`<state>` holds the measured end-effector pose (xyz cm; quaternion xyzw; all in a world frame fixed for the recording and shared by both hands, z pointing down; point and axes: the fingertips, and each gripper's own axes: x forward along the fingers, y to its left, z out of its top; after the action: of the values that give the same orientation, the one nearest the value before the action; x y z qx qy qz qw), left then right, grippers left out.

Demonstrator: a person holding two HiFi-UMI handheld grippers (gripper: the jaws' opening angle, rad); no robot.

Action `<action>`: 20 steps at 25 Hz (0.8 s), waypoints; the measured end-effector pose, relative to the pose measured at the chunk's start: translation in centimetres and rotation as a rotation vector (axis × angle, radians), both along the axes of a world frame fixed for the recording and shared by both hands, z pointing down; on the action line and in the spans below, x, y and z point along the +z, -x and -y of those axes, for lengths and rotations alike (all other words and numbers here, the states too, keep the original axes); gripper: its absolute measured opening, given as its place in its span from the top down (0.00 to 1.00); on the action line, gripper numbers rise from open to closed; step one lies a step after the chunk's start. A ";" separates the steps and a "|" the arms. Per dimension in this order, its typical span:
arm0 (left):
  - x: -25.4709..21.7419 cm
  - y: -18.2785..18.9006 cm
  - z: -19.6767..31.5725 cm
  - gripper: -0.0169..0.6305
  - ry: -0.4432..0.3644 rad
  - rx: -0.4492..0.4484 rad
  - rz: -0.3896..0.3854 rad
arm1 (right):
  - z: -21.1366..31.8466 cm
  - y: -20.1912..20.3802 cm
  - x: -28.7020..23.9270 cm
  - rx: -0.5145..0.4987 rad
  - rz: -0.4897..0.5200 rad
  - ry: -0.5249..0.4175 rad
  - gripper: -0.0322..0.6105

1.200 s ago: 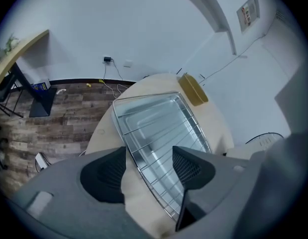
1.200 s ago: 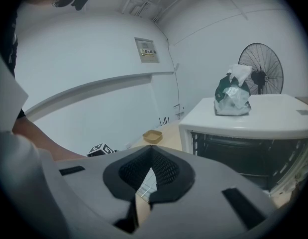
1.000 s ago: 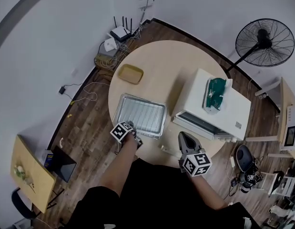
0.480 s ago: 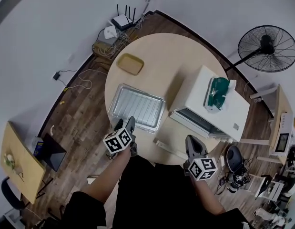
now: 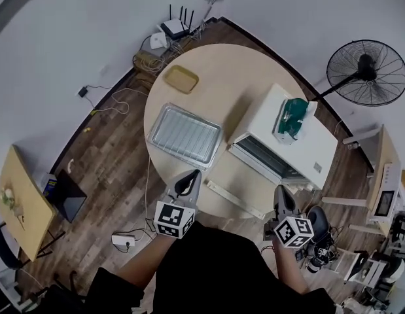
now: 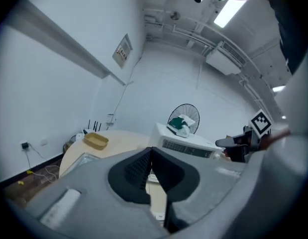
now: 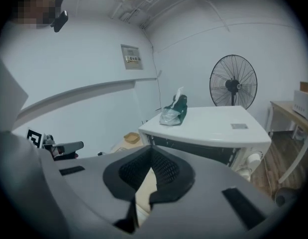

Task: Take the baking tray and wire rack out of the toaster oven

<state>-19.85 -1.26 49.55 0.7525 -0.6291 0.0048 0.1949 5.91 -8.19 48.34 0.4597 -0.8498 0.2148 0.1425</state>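
Note:
The baking tray (image 5: 184, 135) lies on the round table (image 5: 236, 77) left of the white toaster oven (image 5: 287, 146), and what looks like the wire rack rests in it. The oven's door is folded down toward me. My left gripper (image 5: 192, 174) hovers off the table's near edge, apart from the tray. Its jaws have just been closing and are shut with nothing between them (image 6: 151, 149). My right gripper (image 5: 279, 190) is in front of the oven, shut and holding nothing (image 7: 151, 149). The tray (image 6: 80, 159) shows at the left in the left gripper view.
A yellow dish (image 5: 181, 78) sits at the table's far side. A green and white bag (image 5: 292, 118) lies on top of the oven. A standing fan (image 5: 367, 63) is behind the oven at the right. Cables and a router (image 5: 174, 26) lie by the wall.
Both grippers have drawn back from the table toward me. The left one left the tray's near corner, rose and rolled over. The right one moved to the right.

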 end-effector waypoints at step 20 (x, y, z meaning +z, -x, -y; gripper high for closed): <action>-7.7 -19.2 -6.9 0.95 -0.150 -0.093 0.155 | -8.1 -21.0 -6.8 0.001 -0.042 -0.289 0.95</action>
<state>-0.62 5.62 41.85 0.7324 -0.6750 0.0069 0.0889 26.89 -0.13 41.49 0.4802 -0.8686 0.0804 0.0923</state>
